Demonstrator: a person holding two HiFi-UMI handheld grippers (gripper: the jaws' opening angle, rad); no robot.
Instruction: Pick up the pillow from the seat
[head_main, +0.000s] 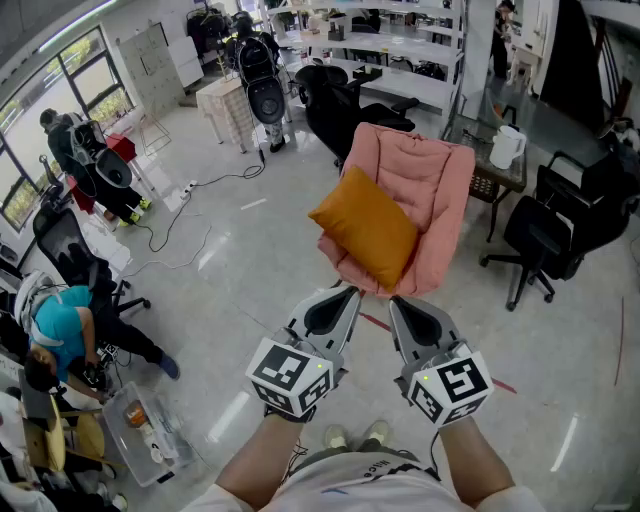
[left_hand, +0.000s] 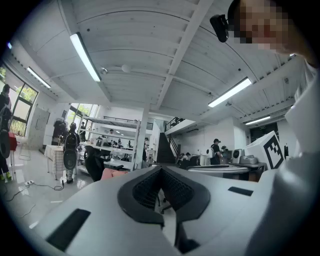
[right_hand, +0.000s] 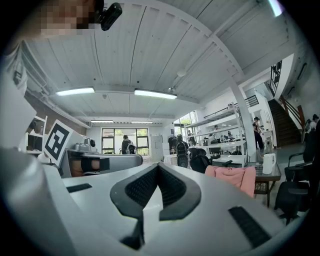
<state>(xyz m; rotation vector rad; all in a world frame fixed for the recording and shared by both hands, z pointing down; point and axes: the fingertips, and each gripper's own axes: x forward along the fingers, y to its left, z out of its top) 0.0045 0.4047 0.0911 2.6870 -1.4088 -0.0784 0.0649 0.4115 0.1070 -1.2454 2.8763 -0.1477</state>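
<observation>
The left gripper (head_main: 351, 293) has its jaws pressed fully together with nothing between them, as the left gripper view (left_hand: 161, 168) shows. The right gripper (head_main: 394, 301) is likewise closed and empty, its pads meeting in the right gripper view (right_hand: 158, 165). Both are held side by side in front of the person, pointing forward toward a pink padded seat (head_main: 442, 185). An orange pillow (head_main: 368, 228) lies tilted on that seat, leaning against the backrest, and neither gripper touches it. A black office chair (head_main: 548, 236) stands to the right of the seat. A white jug (head_main: 506, 147) sits on a small table behind it. A person in a teal shirt (head_main: 55, 320) crouches at the far left.
</observation>
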